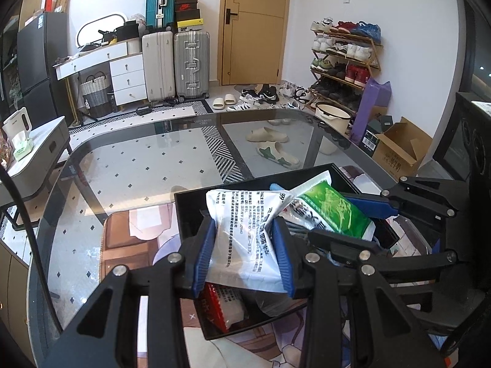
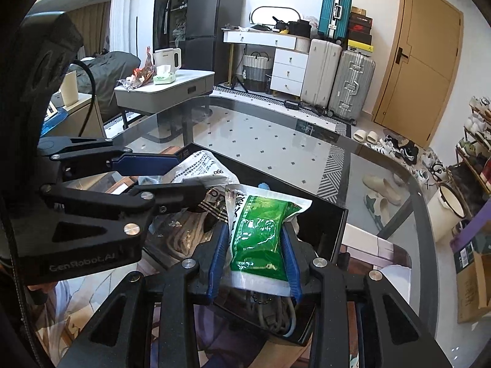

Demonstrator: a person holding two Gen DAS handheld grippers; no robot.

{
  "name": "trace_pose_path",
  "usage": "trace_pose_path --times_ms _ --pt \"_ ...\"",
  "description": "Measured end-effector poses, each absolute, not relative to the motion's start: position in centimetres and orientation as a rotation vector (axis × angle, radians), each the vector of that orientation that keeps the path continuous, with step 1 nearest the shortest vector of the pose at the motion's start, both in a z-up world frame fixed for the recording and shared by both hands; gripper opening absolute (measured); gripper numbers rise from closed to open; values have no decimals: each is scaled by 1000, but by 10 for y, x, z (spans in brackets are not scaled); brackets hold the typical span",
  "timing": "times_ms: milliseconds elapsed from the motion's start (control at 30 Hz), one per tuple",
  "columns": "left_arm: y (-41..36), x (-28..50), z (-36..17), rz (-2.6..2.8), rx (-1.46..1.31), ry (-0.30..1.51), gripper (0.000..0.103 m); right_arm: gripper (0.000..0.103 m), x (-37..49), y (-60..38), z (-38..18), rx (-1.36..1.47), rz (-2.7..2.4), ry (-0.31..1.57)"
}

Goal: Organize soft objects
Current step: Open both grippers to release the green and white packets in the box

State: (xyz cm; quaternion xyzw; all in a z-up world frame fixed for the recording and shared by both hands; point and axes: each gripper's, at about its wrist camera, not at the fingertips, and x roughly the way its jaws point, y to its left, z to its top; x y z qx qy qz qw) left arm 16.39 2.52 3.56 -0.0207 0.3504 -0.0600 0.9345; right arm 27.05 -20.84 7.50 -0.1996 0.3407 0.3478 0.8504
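My left gripper (image 1: 245, 254) is nearest in its own camera, its blue pads pinching a white printed pouch (image 1: 242, 230) by both side edges, so the pouch bulges up between them. My right gripper (image 2: 254, 257) does the same with a green pouch (image 2: 260, 239), its pads pressed against the pouch's two long sides. No earlier view tells me more about that grip.

Both pouches hang over a black tray (image 1: 190, 214) that sits on the near part of the glass table (image 1: 138, 165), on an illustrated mat (image 1: 122, 245). The white pouch is over the tray's left half, the green one beside it toward the tray's right side, their top ends close together; whether they touch I cannot tell. Under the white pouch, at the tray's near edge, I see a red-and-white packet (image 1: 221, 306) lying in the tray. Under the green pouch, coiled cables (image 2: 276, 316) lie in the tray's near corner.

Beyond the tray the glass is bare up to the table's far curved edge. Through it I see slippers (image 1: 270, 144) on the tiled floor. Against the far wall stand suitcases (image 1: 175, 64), a wooden door (image 1: 254, 24) and a shoe rack (image 1: 343, 58).
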Motion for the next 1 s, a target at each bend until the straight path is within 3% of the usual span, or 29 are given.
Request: trace_pose_path --times_ms 267,400,567,700,867,1000 --pt "28 164 35 -128 -52 718 39 56 258 -215 83 -434 740 662" --pt "28 165 33 -124 -44 711 43 84 253 -226 87 -412 719 625" --pt "28 161 34 -119 -59 688 58 97 249 -236 89 -384 696 603" --pt "26 157 35 -119 -42 683 60 101 248 -245 89 -363 664 597" --pt "23 144 43 -103 -37 629 88 102 247 -257 89 -326 637 589" --pt "25 135 49 -104 -54 597 99 102 242 -267 90 -291 627 578"
